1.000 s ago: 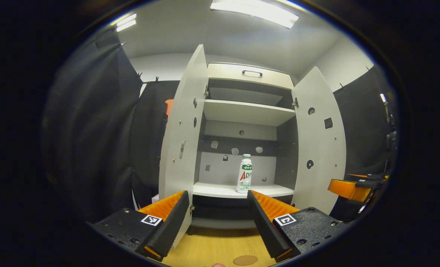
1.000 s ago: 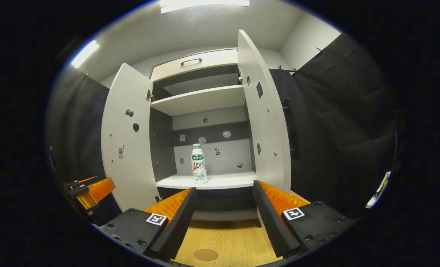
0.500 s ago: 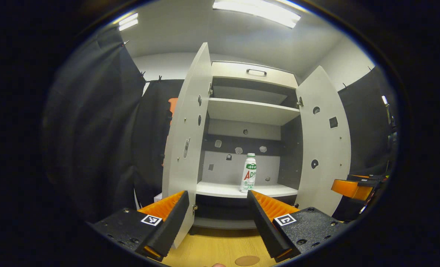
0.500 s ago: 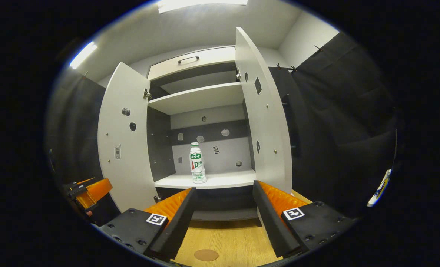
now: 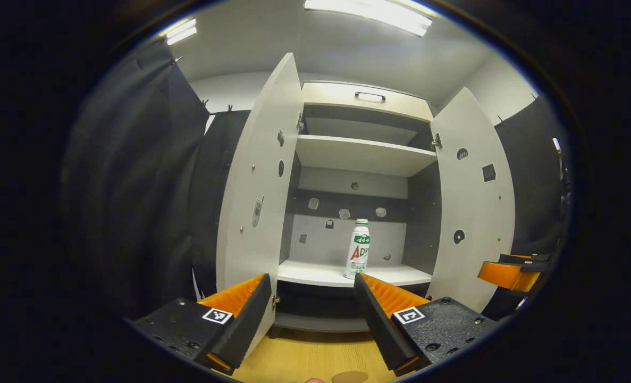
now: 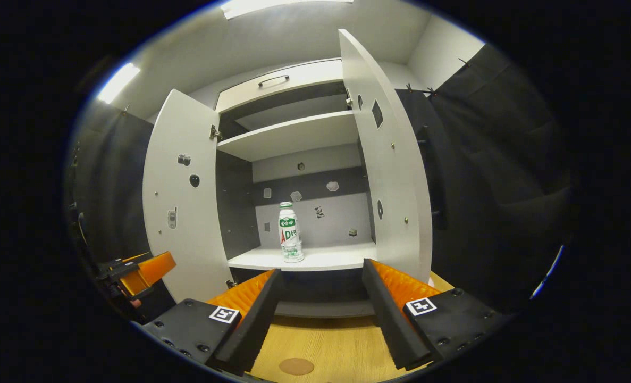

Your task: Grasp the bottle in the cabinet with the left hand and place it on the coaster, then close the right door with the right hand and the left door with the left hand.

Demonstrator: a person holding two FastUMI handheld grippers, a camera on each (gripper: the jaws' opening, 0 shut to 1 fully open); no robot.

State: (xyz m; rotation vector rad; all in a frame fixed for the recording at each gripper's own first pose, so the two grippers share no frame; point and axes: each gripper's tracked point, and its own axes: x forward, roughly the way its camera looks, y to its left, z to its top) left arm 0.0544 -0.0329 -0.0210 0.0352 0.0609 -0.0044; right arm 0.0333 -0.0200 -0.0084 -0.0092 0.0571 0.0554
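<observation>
A white bottle point(image 5: 358, 249) point(image 6: 290, 232) with a green and red label stands upright on the lower shelf point(image 5: 315, 274) of a grey cabinet point(image 6: 294, 139). Both cabinet doors hang wide open: the left door point(image 5: 257, 181) point(image 6: 185, 191) and the right door point(image 5: 472, 197) point(image 6: 392, 159). My left gripper point(image 5: 312, 314) is open and short of the cabinet, with nothing between its fingers. My right gripper point(image 6: 320, 314) is open too, also in front of the cabinet. A round brown coaster point(image 6: 296, 366) point(image 5: 350, 377) lies on the wooden table point(image 6: 336, 346) close below the grippers.
An upper shelf point(image 5: 363, 154) and a top drawer with a handle point(image 5: 369, 96) sit above the bottle. Black cloth hangs on both sides of the cabinet. The other gripper shows at the right edge of the left gripper view point(image 5: 509, 274) and at the left edge of the right gripper view point(image 6: 134, 271).
Both grippers have moved a little closer to the cabinet, which looks larger now. The bottle, doors and coaster have not moved.
</observation>
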